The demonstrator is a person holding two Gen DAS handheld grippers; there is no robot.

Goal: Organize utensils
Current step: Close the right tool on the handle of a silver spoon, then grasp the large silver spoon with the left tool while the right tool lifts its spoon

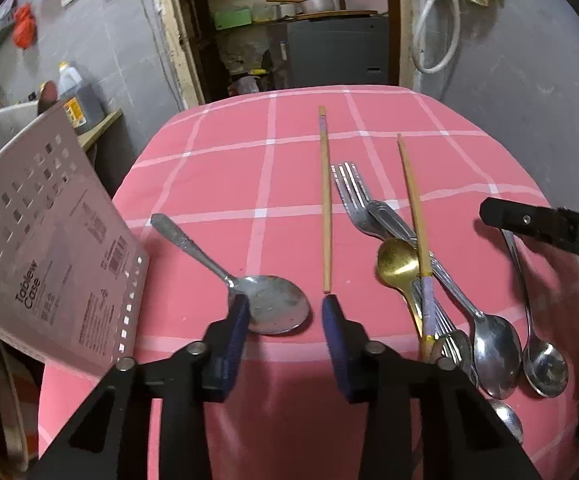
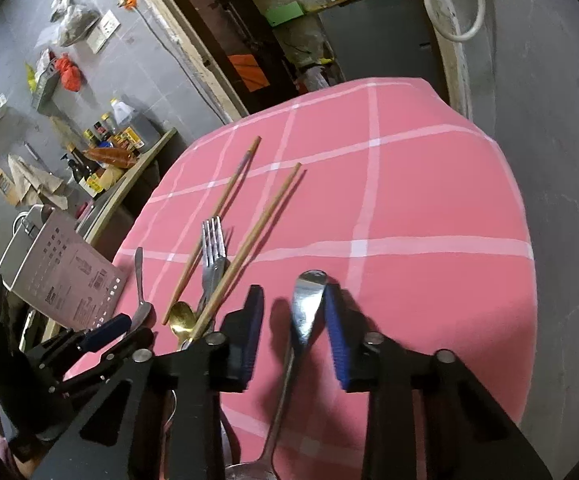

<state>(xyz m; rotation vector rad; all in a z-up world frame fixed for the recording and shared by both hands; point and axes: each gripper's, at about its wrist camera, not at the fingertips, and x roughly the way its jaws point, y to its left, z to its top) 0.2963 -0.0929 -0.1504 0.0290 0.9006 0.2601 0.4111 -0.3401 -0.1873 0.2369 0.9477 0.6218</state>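
A worn steel spoon point(image 1: 277, 308) lies on the pink checked tablecloth point(image 1: 225, 184), and its bowl sits between the blue pads of my left gripper point(image 1: 285, 301). The left pad is at the bowl's edge and the right pad stands clear, so this gripper is open. My right gripper point(image 2: 293, 292) is open around the handle of another steel spoon point(image 2: 309, 300). That handle leans against the right pad, with a gap to the left pad. To the right of the worn spoon lie two chopsticks point(image 1: 325, 200), forks point(image 1: 353, 196), a gold spoon point(image 1: 397, 264) and more steel spoons point(image 1: 497, 356).
A grey tableware case box point(image 1: 49, 272) stands tilted at the table's left edge, close to my left gripper. Behind it a counter point(image 2: 145, 152) holds bottles. The table's far edge faces a doorway with shelves point(image 1: 289, 16). A grey wall runs along the right.
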